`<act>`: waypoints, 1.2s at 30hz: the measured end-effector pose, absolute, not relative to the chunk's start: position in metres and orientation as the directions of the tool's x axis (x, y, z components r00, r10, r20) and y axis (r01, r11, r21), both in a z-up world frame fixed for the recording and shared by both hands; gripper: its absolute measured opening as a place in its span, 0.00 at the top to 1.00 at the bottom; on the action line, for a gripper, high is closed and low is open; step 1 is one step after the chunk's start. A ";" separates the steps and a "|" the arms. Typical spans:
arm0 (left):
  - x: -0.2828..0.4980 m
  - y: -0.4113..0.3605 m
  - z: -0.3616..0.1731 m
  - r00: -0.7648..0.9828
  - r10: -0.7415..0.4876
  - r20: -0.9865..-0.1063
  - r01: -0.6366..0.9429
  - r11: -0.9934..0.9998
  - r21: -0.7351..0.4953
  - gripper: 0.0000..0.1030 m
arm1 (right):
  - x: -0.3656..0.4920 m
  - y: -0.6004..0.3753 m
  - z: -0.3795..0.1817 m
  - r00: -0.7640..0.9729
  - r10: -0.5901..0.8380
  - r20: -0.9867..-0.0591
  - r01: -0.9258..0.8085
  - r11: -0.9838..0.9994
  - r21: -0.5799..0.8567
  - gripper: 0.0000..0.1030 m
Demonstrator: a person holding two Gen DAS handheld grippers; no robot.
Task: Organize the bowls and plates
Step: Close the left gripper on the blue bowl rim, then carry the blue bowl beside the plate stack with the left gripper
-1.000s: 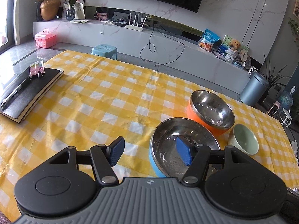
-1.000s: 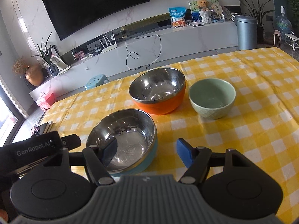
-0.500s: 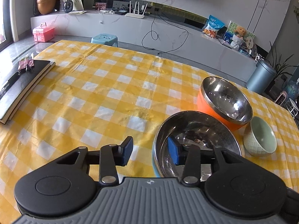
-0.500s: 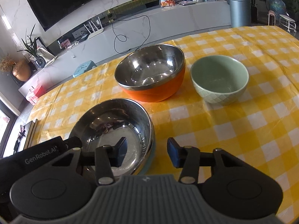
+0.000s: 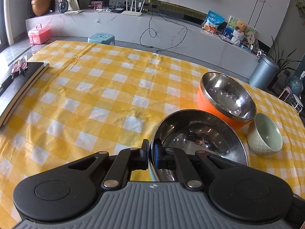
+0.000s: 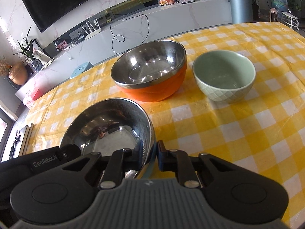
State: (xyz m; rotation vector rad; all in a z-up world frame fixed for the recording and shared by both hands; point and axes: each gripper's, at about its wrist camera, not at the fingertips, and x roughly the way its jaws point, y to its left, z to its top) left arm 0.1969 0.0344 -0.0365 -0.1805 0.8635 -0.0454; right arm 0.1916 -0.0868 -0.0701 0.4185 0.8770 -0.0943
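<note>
We see the blue-sided steel bowl point(image 5: 198, 139) sitting on the yellow checked tablecloth point(image 5: 95, 99), nearest of the three bowls, with both grippers now at its rim. A second ago each pair of jaws stood wide and higher above the cloth; since then both have come down and drawn in.

The left gripper point(image 5: 151, 155) pinches the bowl's left rim, one pad outside the wall and one inside, jaws narrowed right onto the metal. The right gripper point(image 6: 150, 155) straddles the bowl's right rim the same way; its jaws are closing, and the pads look to be pressing the wall, though we cannot be sure of full contact on the outer side.

From the right wrist view we read "GenRobot.AI" on the body of the left gripper, which shows at the bowl's left edge.

Just beyond the blue bowl, near it, stands the orange-sided steel bowl point(image 6: 150, 70), upright. To the right of the orange bowl, just beside it, is the green ceramic bowl point(image 6: 224, 75). Well to the left of the blue bowl, at the table's edge, lies a black notebook point(image 5: 21, 84).
</note>
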 end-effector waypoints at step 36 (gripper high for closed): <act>0.057 -0.003 0.026 0.663 -0.223 -0.714 0.092 0.972 -0.218 0.93 | 0.037 -0.146 -0.003 0.717 0.109 -0.689 0.177 0.927 0.331 0.90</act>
